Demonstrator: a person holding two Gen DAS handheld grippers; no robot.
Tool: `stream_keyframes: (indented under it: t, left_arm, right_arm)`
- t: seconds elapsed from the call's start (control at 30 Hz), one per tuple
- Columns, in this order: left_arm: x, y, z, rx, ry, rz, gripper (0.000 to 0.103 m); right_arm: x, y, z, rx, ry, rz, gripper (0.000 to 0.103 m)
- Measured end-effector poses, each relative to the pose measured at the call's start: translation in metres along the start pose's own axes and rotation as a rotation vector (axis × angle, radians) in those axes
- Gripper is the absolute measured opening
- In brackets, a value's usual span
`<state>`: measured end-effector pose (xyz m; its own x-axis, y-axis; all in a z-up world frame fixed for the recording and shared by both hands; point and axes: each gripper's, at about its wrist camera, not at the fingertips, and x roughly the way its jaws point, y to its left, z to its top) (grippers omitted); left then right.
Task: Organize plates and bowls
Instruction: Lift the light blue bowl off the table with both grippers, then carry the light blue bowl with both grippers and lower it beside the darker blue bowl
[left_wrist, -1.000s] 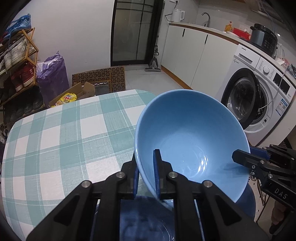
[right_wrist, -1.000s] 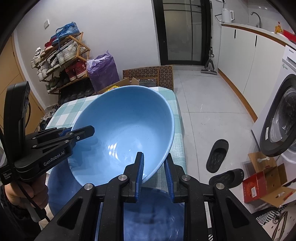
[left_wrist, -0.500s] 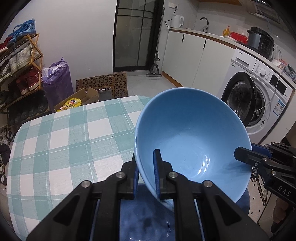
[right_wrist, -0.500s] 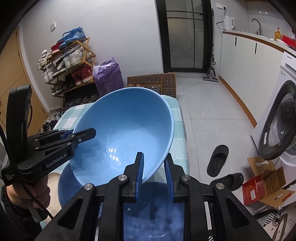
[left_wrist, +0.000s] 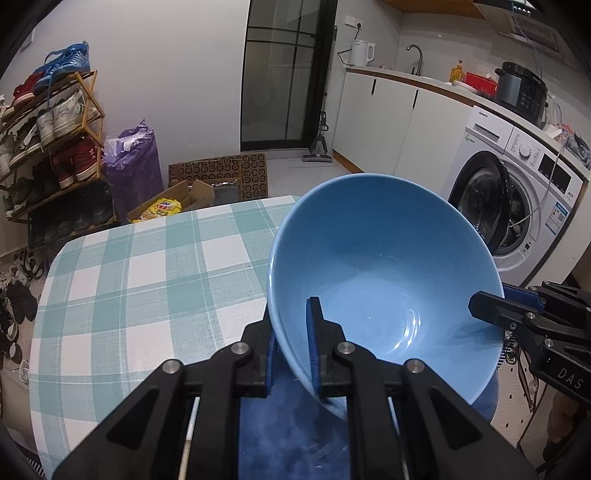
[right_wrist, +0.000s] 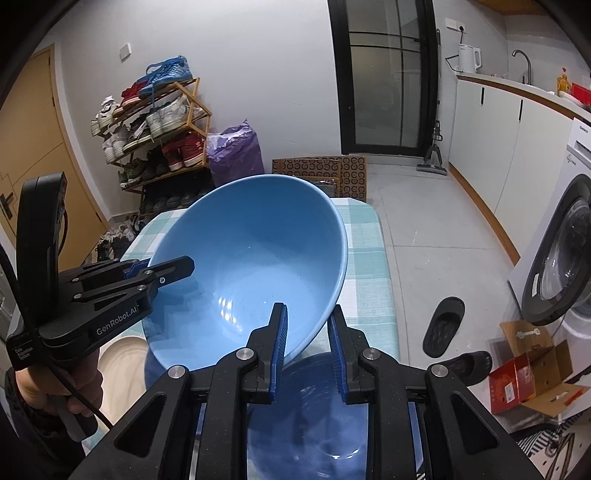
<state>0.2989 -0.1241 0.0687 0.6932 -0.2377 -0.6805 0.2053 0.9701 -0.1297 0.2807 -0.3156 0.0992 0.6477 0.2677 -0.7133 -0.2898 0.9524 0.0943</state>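
Desk (left_wrist: 155, 280) with the green-and-white check cloth lies left and far of the load, bare as far as I can see. Large glossy blue ceramic bowl (left_wrist: 384, 280) hangs tilted over the desk's near right end, mouth toward the cameras. Both grippers clamp its rim, jaws clenched across the wall: left gripper (left_wrist: 293, 350) on the left side, right gripper (right_wrist: 308, 345) opposite. Judging by that, neither hand can let go alone.

Underneath: darker blue dish (right_wrist: 314, 413), blurred, and a cream plate (right_wrist: 122, 363), both cut off. Whether the bowl clears them, can't tell.
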Motion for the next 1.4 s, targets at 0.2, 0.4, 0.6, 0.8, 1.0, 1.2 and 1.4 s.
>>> stream_keyframes:
  t: [0.2, 0.4, 0.6, 0.8, 1.0, 1.2, 1.4]
  left_arm:
    - [-0.010, 0.007, -0.008, -0.005, -0.004, 0.010, 0.012]
    - [-0.016, 0.008, -0.016, 0.008, -0.001, 0.024, 0.012]
    - [-0.022, 0.011, -0.024, 0.015, 0.000, 0.034, 0.012]
    - [-0.028, 0.012, -0.032, 0.021, -0.002, 0.050, 0.012]
    - [-0.034, 0.017, -0.040, 0.021, -0.005, 0.060, 0.012]
    - [-0.037, 0.022, -0.048, 0.017, -0.001, 0.071, 0.012]
    - [-0.039, 0.027, -0.054, 0.013, 0.002, 0.077, 0.012]
  right_arm:
    - [-0.006, 0.015, -0.005, -0.011, -0.006, 0.012, 0.022]
    - [-0.010, 0.021, -0.014, -0.008, -0.014, 0.025, 0.022]
    - [-0.011, 0.025, -0.024, -0.008, -0.008, 0.037, 0.022]
    - [-0.012, 0.031, -0.034, -0.013, -0.005, 0.048, 0.022]
    - [-0.011, 0.038, -0.041, -0.017, 0.001, 0.062, 0.022]
    - [-0.007, 0.047, -0.045, -0.028, 0.011, 0.073, 0.022]
    - [0.000, 0.054, -0.050, -0.035, 0.023, 0.080, 0.022]
